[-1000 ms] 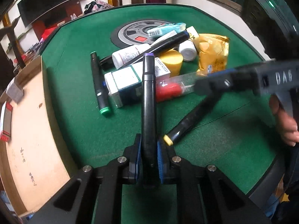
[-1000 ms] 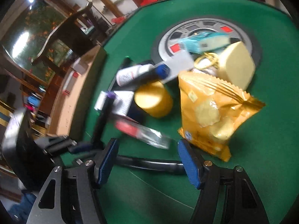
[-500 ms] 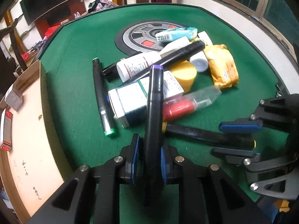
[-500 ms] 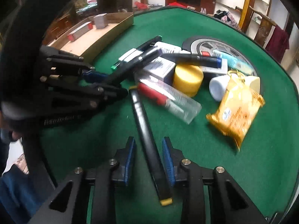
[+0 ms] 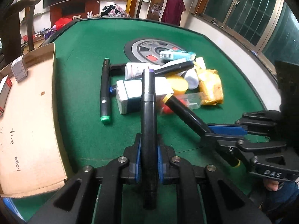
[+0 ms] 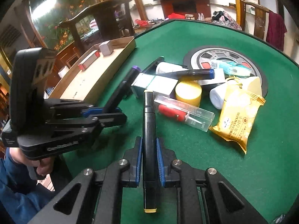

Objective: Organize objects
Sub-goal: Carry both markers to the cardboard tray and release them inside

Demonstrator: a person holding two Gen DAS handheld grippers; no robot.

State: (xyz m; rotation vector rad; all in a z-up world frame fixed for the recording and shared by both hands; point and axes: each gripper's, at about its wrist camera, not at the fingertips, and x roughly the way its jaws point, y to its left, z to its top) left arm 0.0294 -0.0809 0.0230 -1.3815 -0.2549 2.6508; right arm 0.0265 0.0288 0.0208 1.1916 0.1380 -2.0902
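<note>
My left gripper [image 5: 148,145] is shut on a black marker with a purple cap [image 5: 147,100], which points out over the pile. My right gripper [image 6: 148,149] has its jaws closing hard on a black marker with yellow ends [image 6: 148,115], and the pads press its barrel. In the left wrist view the right gripper [image 5: 222,132] holds that yellow-ended marker [image 5: 186,113] slanting up off the felt. In the right wrist view the left gripper [image 6: 104,113] and its purple-capped marker [image 6: 127,82] are at the left.
On the green felt table [image 5: 84,112] lies a pile: a green-capped marker [image 5: 104,91], white boxes [image 5: 129,95], a yellow tub [image 5: 179,85], a cracker pack [image 6: 237,119], a clear box [image 6: 185,113] and a blue-capped marker [image 6: 192,72]. A cardboard tray [image 5: 28,121] stands left.
The right gripper came down around the yellow-ended marker, shut on it and raised it off the felt. The left gripper kept hold of the purple-capped marker and rolled a little.
</note>
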